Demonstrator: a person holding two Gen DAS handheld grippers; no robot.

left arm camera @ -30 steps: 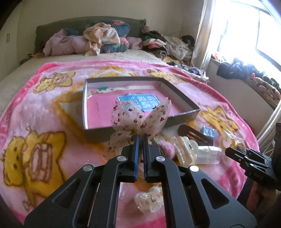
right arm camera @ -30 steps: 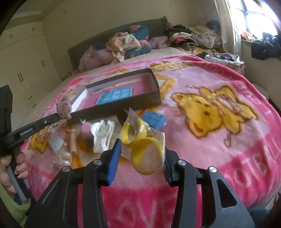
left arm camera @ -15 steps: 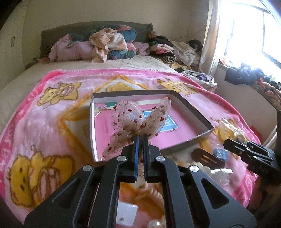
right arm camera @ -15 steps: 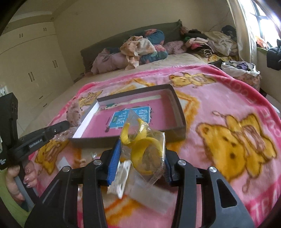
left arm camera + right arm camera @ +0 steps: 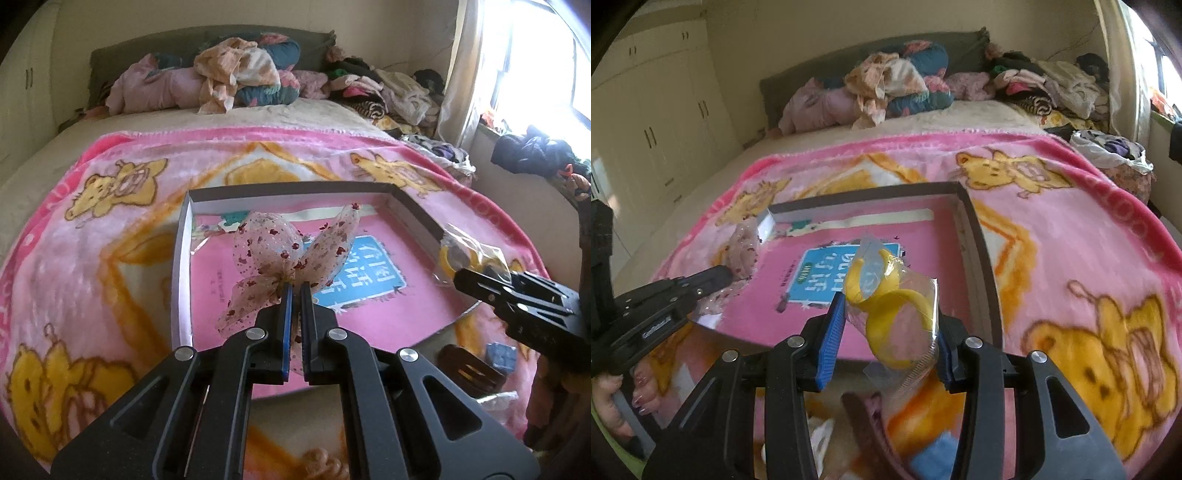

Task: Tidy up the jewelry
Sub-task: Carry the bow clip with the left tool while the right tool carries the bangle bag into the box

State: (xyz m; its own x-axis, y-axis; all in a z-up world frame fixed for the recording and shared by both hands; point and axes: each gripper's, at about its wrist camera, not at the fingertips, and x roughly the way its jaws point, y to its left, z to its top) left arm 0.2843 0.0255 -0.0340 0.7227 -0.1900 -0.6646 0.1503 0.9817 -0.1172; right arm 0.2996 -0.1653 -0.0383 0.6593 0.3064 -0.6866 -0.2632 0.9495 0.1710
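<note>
My left gripper [image 5: 295, 291] is shut on a sheer pink bow [image 5: 291, 251] with dark red dots, held above the near left part of a shallow grey box [image 5: 183, 258] with a pink floor. My right gripper [image 5: 890, 332] is shut on a clear bag of yellow bangles [image 5: 894, 302], held over the box's near edge [image 5: 988, 280]. The bag also shows in the left wrist view [image 5: 461, 254], and the bow in the right wrist view [image 5: 744, 251]. A blue label [image 5: 369, 273] lies on the box floor.
The box sits on a pink bear-print blanket [image 5: 110, 236] on a bed. A dark brown hair clip [image 5: 469, 373] and a small blue item [image 5: 500, 354] lie on the blanket near the box's front right. Clothes are piled at the headboard [image 5: 236, 74]. A window is at the right.
Both grippers have moved forward from the loose items on the blanket to above the box, each still holding its item.
</note>
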